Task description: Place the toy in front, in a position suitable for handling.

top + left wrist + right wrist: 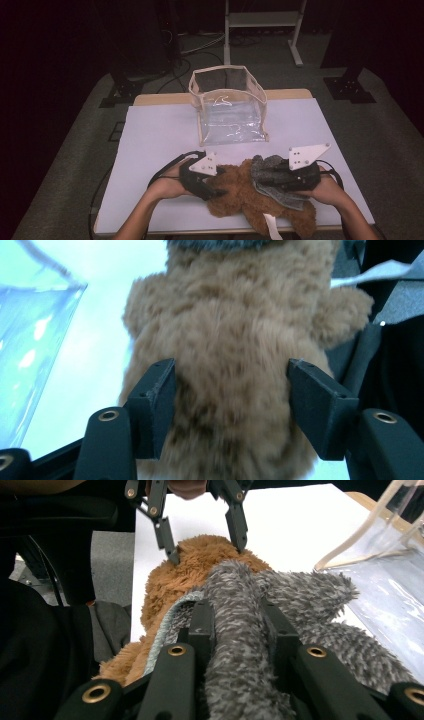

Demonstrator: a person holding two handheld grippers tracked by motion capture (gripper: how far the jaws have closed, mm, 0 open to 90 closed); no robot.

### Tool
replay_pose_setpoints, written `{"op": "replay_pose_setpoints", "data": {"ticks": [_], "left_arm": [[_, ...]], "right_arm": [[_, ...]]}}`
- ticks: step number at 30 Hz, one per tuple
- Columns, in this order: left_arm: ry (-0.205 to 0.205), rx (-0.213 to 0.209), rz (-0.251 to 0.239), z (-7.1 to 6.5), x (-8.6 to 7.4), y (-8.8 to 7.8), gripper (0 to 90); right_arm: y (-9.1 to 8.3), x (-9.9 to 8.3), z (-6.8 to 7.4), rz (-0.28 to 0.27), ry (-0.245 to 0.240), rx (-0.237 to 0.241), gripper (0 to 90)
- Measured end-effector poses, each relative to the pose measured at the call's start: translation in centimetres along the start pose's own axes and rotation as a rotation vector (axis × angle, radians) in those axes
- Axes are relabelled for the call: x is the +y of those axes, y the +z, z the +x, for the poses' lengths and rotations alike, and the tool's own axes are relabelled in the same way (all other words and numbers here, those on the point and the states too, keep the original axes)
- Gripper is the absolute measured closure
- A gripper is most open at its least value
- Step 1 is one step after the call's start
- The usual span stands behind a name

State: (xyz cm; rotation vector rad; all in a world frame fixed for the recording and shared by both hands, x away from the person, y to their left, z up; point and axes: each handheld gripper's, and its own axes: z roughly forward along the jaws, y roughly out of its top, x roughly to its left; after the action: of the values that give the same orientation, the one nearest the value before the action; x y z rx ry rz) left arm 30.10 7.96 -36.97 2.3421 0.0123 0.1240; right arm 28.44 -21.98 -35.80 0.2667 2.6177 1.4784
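A brown plush toy (235, 197) (230, 315) (167, 585) lies at the near edge of the white table (155, 140). My left gripper (217, 191) (232, 390) comes in from the left. It straddles the toy's body, and both pads sit against the fur. A grey fuzzy cloth (280, 196) (310, 595) is draped over the toy's right side. My right gripper (262, 176) (235, 615) is shut on a fold of that cloth. The left gripper (207, 547) also appears at the top of the right gripper view, its tips on the toy.
A clear plastic bag (230, 115) (30, 340) (390, 580) with beige trim stands open-topped at the middle back of the table. A white strap (272, 226) hangs off the front edge. A metal frame (262, 20) stands on the floor beyond.
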Motion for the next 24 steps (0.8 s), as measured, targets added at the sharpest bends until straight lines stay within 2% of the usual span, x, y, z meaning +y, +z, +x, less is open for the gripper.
{"op": "replay_pose_setpoints", "data": {"ticks": [2, 6, 12, 17, 21, 24], "left_arm": [[0.010, 0.001, 0.003, -0.1, 0.4, 0.5, 37.8], [0.025, 0.007, 0.037, 0.0, 0.6, 0.7, 41.5], [0.014, 0.005, 0.030, -0.1, 0.2, 0.6, 41.3], [0.010, 0.003, 0.024, 0.0, 0.3, 0.5, 40.3], [0.017, -0.002, 0.011, 0.0, 0.7, 0.3, 36.8], [0.030, -0.003, -0.004, 0.0, 1.3, 0.4, 35.2]], "right_arm": [[-0.8, -0.2, 0.1, -0.002, -0.002, -0.022, 70.7], [-3.2, -1.2, 0.2, -0.038, 0.028, -0.051, 70.8], [-5.7, -3.0, 1.0, -0.064, 0.053, -0.088, 70.8], [-7.2, -4.2, 1.4, -0.058, 0.079, -0.113, 70.8], [-7.8, -4.9, 1.6, -0.053, 0.087, -0.123, 70.9], [-6.9, -4.9, 1.5, -0.043, 0.086, -0.110, 71.1]]}}
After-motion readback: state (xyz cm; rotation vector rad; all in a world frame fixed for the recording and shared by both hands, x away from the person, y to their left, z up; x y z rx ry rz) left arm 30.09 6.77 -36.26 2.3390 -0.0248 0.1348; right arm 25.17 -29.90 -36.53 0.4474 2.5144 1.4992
